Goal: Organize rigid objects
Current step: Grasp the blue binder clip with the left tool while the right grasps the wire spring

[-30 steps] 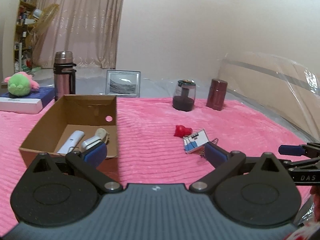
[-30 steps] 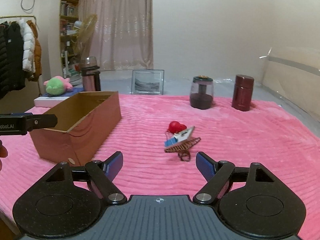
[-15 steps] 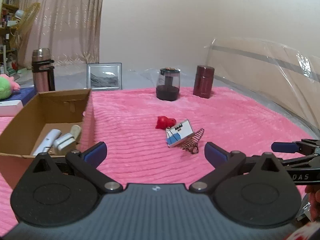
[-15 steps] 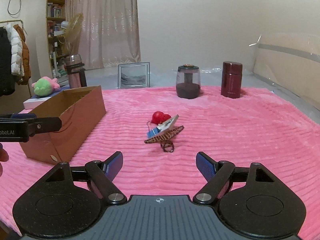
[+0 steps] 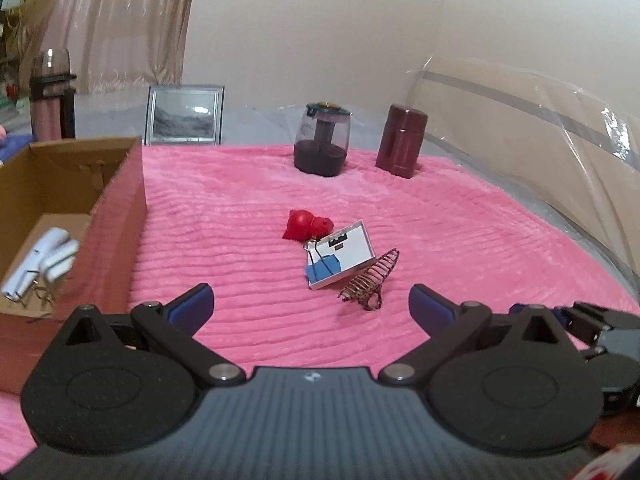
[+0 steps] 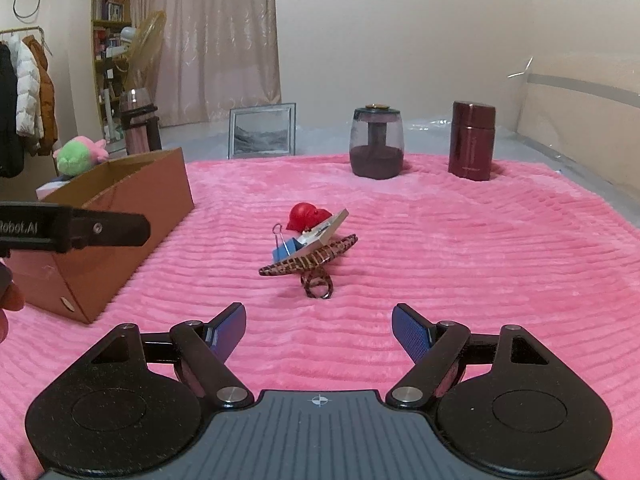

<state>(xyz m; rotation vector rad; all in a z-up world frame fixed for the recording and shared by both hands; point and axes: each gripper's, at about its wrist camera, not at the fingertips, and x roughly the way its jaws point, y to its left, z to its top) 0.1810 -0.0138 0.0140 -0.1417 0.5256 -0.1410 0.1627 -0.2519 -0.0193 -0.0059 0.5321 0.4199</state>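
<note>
Left tongs point(image 5: 310, 306) swung toward clutter, spread.

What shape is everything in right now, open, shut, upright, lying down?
left tongs: open, empty
right tongs: open, empty
cardboard box: open-topped, white items inside
small card box: tilted against the spiral wire holder
red toy: lying down
maroon flask: upright, capped
picture frame: standing
</note>
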